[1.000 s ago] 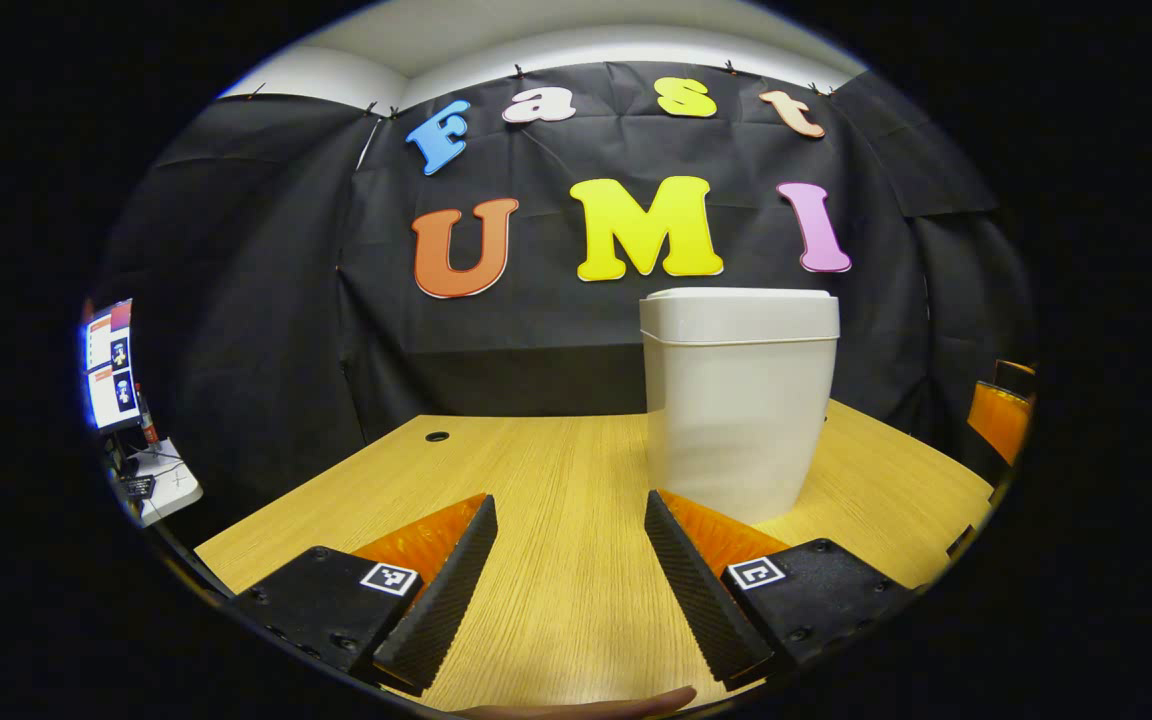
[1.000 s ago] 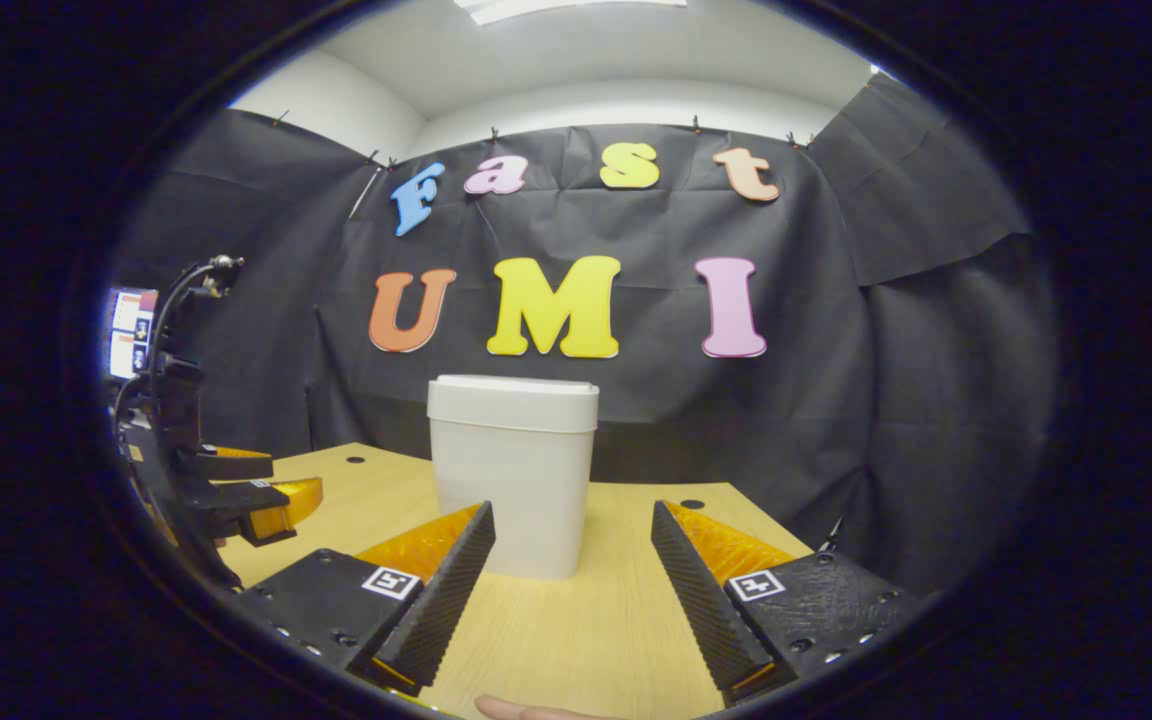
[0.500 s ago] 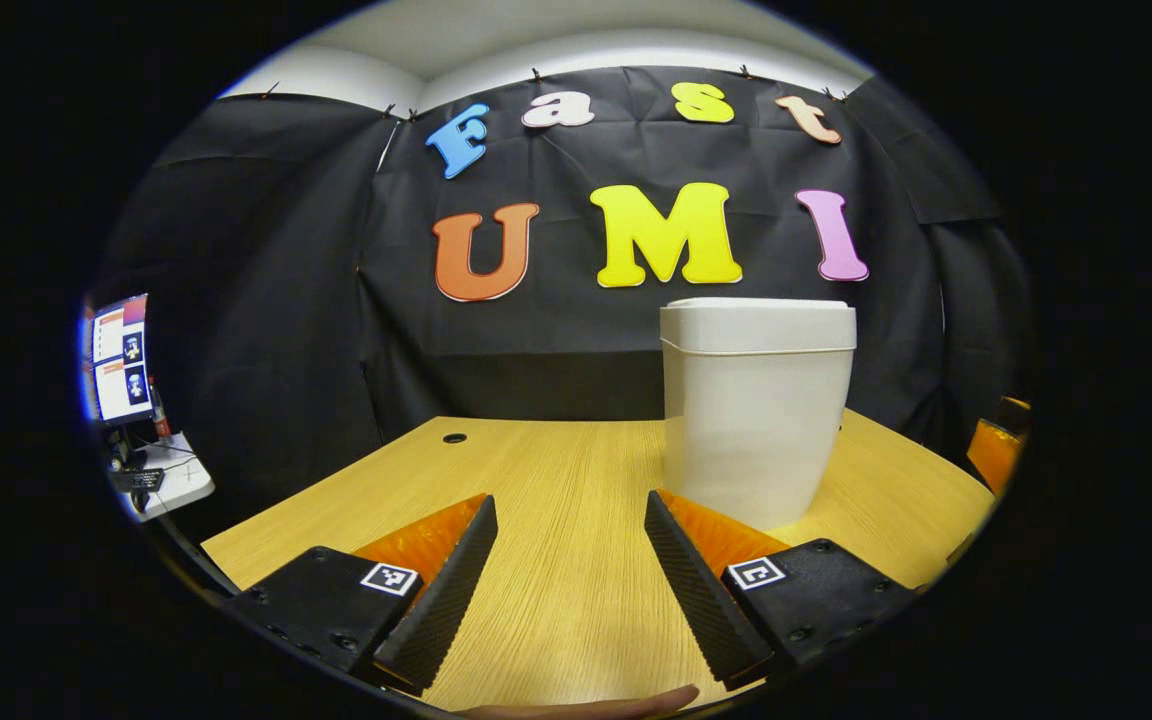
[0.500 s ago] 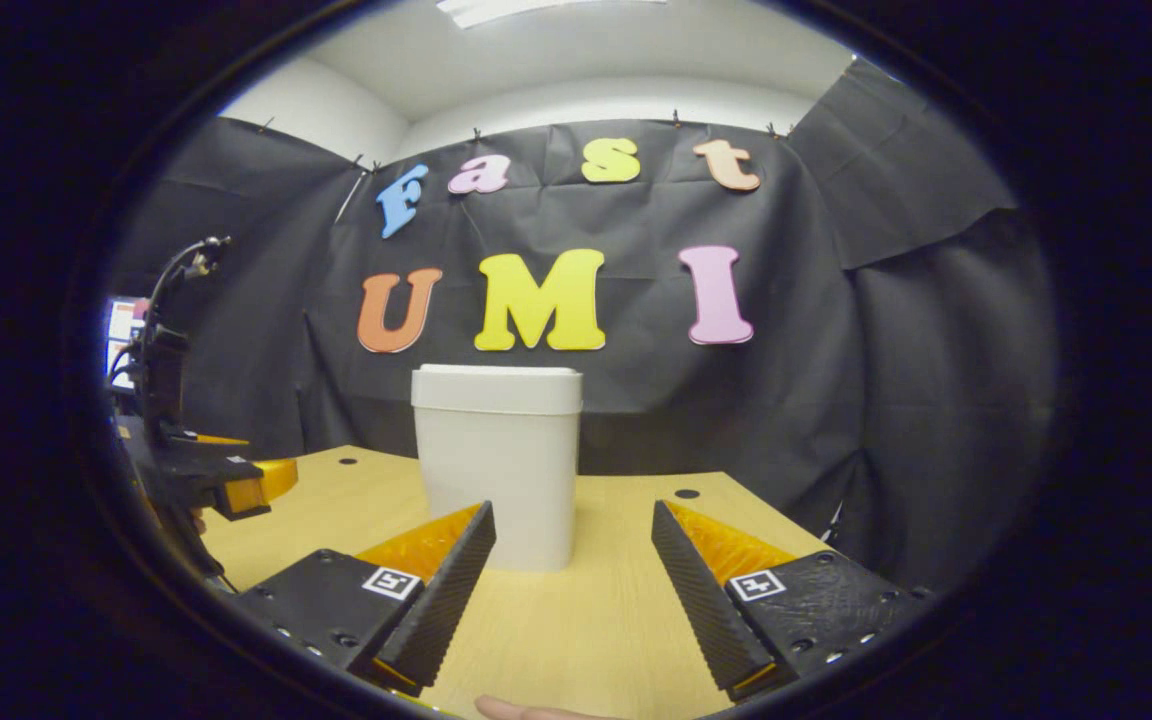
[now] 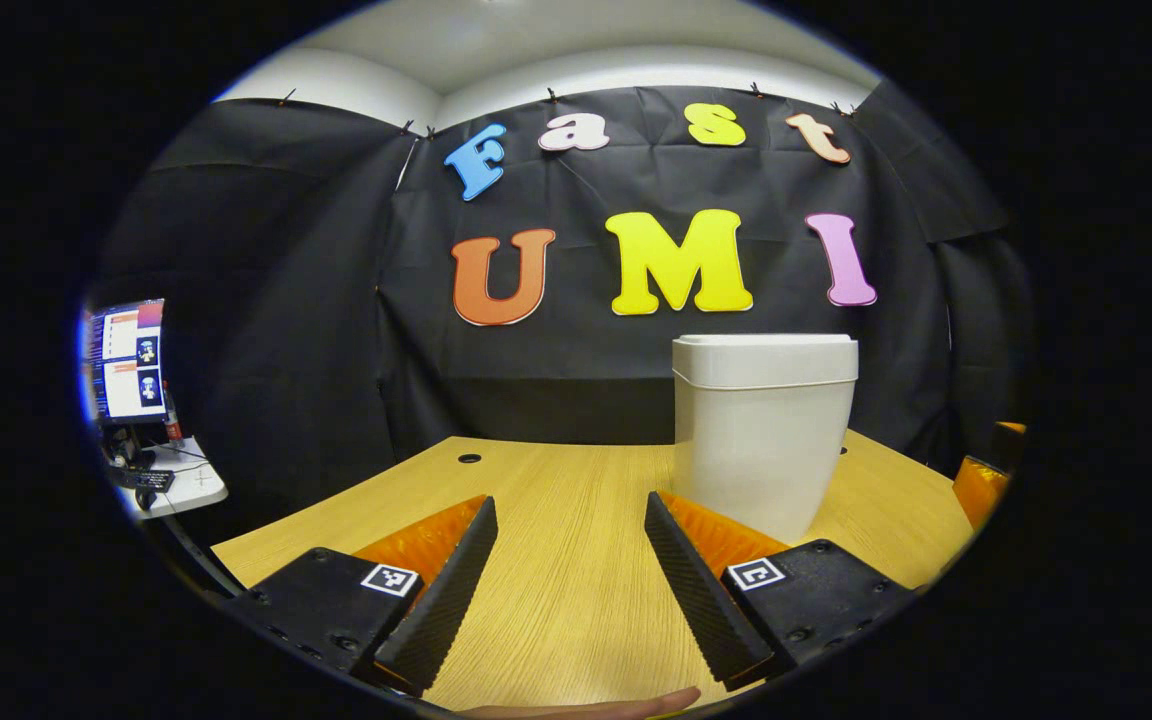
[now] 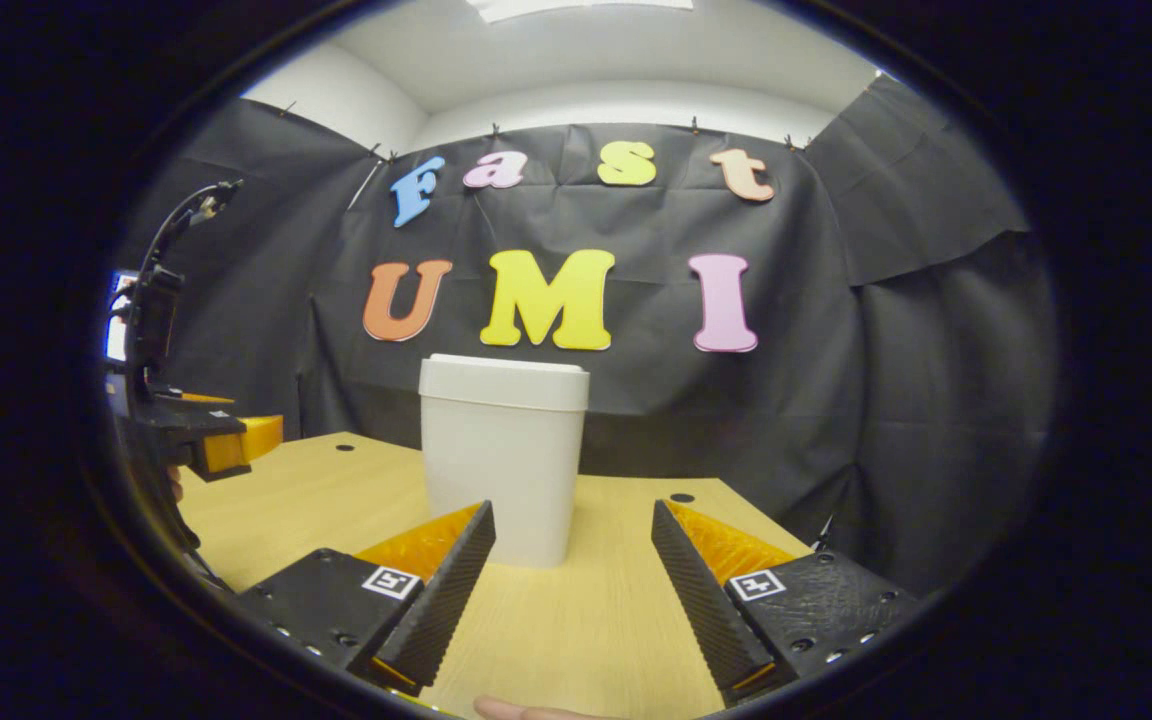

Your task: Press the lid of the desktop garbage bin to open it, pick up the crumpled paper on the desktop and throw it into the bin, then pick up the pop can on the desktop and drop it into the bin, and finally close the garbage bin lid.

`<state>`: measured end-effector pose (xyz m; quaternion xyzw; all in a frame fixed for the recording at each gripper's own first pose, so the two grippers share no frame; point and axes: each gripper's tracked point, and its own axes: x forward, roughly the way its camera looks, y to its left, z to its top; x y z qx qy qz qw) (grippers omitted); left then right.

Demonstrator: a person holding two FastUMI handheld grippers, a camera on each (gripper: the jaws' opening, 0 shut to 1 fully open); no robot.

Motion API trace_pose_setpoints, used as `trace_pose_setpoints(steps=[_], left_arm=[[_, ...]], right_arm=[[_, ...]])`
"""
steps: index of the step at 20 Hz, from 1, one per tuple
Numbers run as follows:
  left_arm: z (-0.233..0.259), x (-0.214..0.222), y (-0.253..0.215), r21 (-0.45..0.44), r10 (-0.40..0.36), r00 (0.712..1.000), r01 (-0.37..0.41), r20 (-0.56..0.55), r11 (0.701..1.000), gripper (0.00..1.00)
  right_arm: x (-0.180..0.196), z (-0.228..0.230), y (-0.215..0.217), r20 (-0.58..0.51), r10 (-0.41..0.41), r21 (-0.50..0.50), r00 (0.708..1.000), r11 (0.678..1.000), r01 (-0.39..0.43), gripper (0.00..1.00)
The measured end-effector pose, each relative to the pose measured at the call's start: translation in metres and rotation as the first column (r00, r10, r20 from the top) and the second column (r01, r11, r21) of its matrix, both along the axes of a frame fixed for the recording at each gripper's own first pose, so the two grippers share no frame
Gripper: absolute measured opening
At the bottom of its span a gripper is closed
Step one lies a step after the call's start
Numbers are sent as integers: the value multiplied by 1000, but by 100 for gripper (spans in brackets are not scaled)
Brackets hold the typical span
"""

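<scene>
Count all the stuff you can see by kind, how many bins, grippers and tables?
Bins: 1, the white bin with its lid shut.
Grippers: 2, left gripper and right gripper.
Tables: 1, the wooden table.
Total: 4.

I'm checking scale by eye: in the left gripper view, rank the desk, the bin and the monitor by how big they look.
1. desk
2. bin
3. monitor, though it sits farther off, so its true size is unsure.

both views look low across the desk (image 5: 556, 480), sharing the bin (image 5: 761, 430)
</scene>
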<state>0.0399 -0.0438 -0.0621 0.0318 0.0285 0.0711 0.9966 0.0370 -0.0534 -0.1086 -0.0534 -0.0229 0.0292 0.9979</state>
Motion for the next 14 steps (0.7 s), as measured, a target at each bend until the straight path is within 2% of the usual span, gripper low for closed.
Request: trace_pose_setpoints(steps=[4,14], left_arm=[[5,-4,-9,11,-22,1000,22,15,1000,96],[9,-8,-16,23,-32,999,32,38,999,96]], right_arm=[[-2,-2,5,-5,11,2,1000,1000,-11,94],[-4,-6,10,-6,15,-16,1000,1000,-15,98]])
